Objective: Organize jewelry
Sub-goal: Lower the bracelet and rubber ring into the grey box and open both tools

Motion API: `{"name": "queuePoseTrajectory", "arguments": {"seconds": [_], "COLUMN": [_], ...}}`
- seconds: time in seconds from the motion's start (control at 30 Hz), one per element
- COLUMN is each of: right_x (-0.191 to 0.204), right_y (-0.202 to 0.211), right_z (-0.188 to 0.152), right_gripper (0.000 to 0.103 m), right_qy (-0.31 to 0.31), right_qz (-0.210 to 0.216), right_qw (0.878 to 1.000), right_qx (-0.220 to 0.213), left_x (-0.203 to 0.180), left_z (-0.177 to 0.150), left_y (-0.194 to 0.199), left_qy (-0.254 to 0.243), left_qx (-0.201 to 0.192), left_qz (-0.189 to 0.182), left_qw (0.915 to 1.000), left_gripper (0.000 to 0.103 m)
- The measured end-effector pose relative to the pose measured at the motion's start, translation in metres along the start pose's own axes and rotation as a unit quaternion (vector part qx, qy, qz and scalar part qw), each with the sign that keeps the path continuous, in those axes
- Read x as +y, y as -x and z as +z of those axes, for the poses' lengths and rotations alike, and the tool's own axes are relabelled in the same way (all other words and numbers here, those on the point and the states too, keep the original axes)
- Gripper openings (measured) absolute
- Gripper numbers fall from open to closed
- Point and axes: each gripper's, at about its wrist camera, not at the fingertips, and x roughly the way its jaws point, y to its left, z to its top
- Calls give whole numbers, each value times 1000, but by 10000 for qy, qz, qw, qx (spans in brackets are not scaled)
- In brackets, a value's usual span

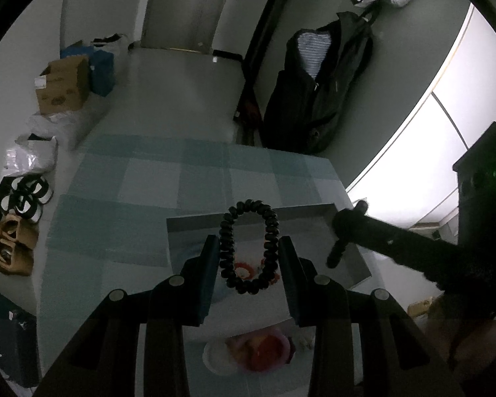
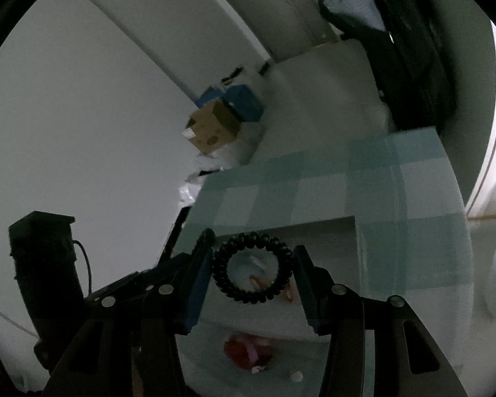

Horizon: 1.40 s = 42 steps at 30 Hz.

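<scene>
- A cardboard box point(image 1: 62, 84) stood on the floor by the wall, with blue boxes point(image 1: 101, 71) just behind it.
- White plastic bags point(image 1: 38, 152) lay nearer.
- Black-and-white sandals point(image 1: 28, 195) sat beside what might have been a tan pair point(image 1: 11, 248).
- A dark jacket point(image 1: 317, 82) hung by a closed door point(image 1: 185, 6).

Right tongs point(image 2: 253, 273) clasp a black spiral hair tie point(image 2: 252, 268) above the white box point(image 2: 330, 231)

Both grippers point steeply downward. The left gripper point(image 1: 249, 248) has its fingers point(image 1: 211, 258) pressed on a black spiral hair tie point(image 1: 248, 276). The right gripper point(image 2: 253, 264) likewise — its fingers point(image 2: 302, 271) clasp a second black coil tie point(image 2: 253, 273).
</scene>
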Motion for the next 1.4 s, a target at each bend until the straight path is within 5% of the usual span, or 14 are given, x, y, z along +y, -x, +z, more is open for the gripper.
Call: {"name": "queuePoseTrajectory", "arguments": {"seconds": [0.77,1.0,1.13,1.27,1.4], "right_x": [-13,-14,-14,-19,-22], "right_y": [-32,-25,-16,-7,5], "right_z": [2,0,1,1,1], "right_gripper": [50,71,73,76,80], "right_qy": [-358,-481,-441,-539,-602], "right_qz": [-304,-179,-174,-154,-101], "right_qw": [9985,9985,9989,9984,9977], "right_qx": [291,171,16,-124,-310], "left_x": [8,10,10,10,8], "left_z": [2,1,-1,-2,-3], "left_y": [-21,-19,-17,-10,0], "left_qy": [96,144,157,125,86], "left_qx": [371,443,453,302,172], "left_qz": [-357,-436,-439,-438,-411], "left_qw": [9986,9980,9979,9985,9990], "left_gripper": [31,41,42,61,61]}}
